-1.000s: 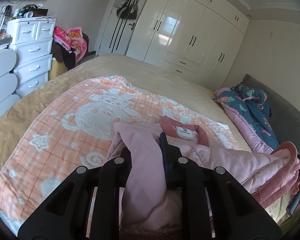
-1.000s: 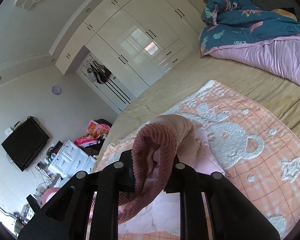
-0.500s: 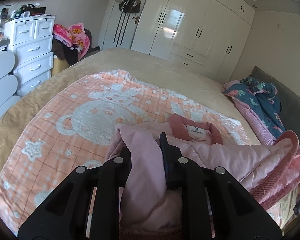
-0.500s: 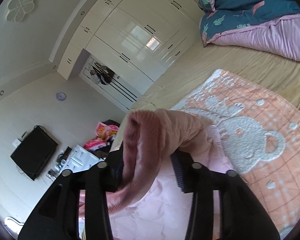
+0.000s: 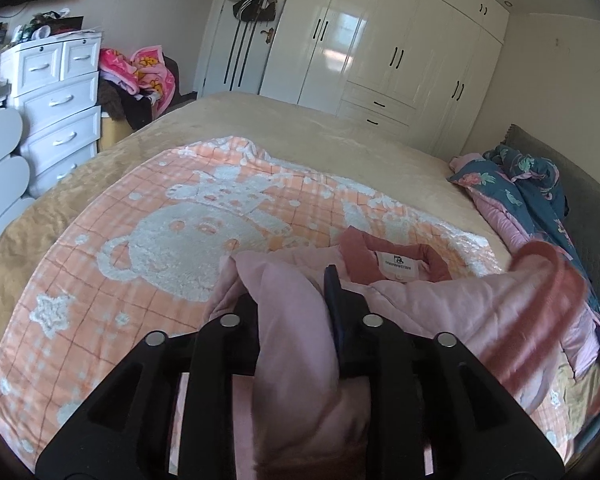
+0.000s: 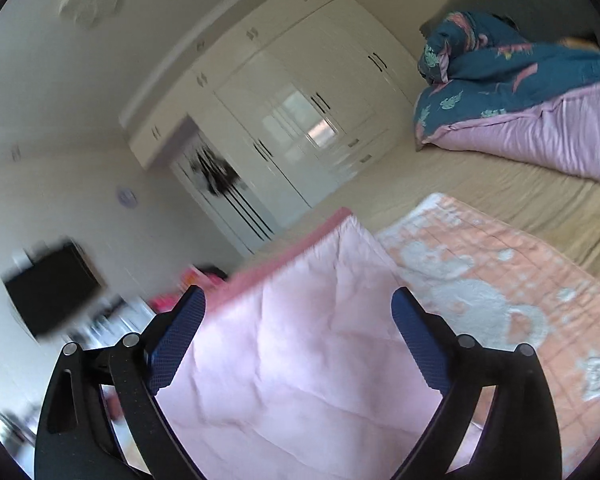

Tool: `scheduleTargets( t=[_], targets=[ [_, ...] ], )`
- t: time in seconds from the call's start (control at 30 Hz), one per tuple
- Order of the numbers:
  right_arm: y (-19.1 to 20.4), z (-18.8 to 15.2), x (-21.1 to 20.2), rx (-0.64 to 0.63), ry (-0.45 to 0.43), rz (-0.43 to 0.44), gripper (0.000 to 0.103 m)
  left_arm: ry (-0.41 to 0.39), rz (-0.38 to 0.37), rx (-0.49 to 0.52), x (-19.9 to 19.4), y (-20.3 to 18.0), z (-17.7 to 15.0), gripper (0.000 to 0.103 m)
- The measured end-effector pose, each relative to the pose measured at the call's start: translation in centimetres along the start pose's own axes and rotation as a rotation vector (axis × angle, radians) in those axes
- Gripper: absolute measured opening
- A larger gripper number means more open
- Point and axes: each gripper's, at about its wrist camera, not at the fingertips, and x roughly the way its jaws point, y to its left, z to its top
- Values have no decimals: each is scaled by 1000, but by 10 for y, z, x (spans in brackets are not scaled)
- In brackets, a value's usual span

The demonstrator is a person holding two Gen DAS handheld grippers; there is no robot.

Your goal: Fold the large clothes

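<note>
Through the left wrist camera, my left gripper [image 5: 292, 304] has a thick fold of the pink jacket [image 5: 440, 304] bunched between its jaws. The jaws are easing apart, yet the fabric still fills the whole gap and both pads press on it. The jacket lies on the near right part of the orange bear blanket [image 5: 140, 248], which is spread over the tan bed [image 5: 284, 128]. Its darker pink collar [image 5: 384, 256] with a white label faces up just beyond my fingers. A ribbed rose-coloured hem [image 5: 552, 300] shows as a blurred band at the right. Farther right, a blue floral quilt [image 5: 532, 184] is heaped against the grey headboard. A white chest of drawers [image 5: 56, 108] stands at the far left, and a white wardrobe [image 5: 380, 48] runs along the far wall.

Through the right wrist camera, my right gripper [image 6: 300, 312] has its jaws spread wide and opening. A smooth panel of the pink jacket [image 6: 300, 360] lies between and beyond the blue pads. The left pad overlaps the cloth's edge, and I cannot tell whether it touches; the right one stands clear. The rose hem [image 6: 284, 256] runs along the panel's far left edge, blurred. The bear blanket [image 6: 500, 300] lies to the right of the jacket on the bed [image 6: 480, 192], and the blue quilt [image 6: 500, 68] sits at the far right. A dark television [image 6: 52, 288] hangs on the left wall.
</note>
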Motion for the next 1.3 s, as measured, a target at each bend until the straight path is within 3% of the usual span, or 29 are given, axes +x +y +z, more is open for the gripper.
scheduleTargets(
  t=[0.07,0.17,0.3,0.4,0.53,0.7,0.93,1.07,1.13,1.3],
  targets=[
    [1,-17,16,-63,59,-99,94,0,4,18,2,-4,-1,30],
    [2,-34,53,-196,219,-284,94,5,3,36,7,-9,-3,50],
    [-10,-46,71,-168,269,-284,94,9,-17,41,4,-15,-4,76],
    [-18,-43,71,-148,268,-268,94,-11,-37,42,-7,-21,-2,86],
    [-19,-35,65,-171,240,-265,94,-66,-41,59,-30,-30,1,91],
    [-16,-28,55,-166,237,-261,94,-188,74,133,-59,-35,5,94],
    [-15,-28,57,-188,254,-269,94,-72,144,78,-40,1,-14,94],
    [-15,-31,59,-208,280,-292,94,60,124,51,-13,27,-38,94],
    [-17,-32,61,-224,294,-305,94,119,152,47,0,36,-46,94],
    [-22,-40,70,-269,342,-320,95,227,23,16,23,48,-61,94]
  ],
)
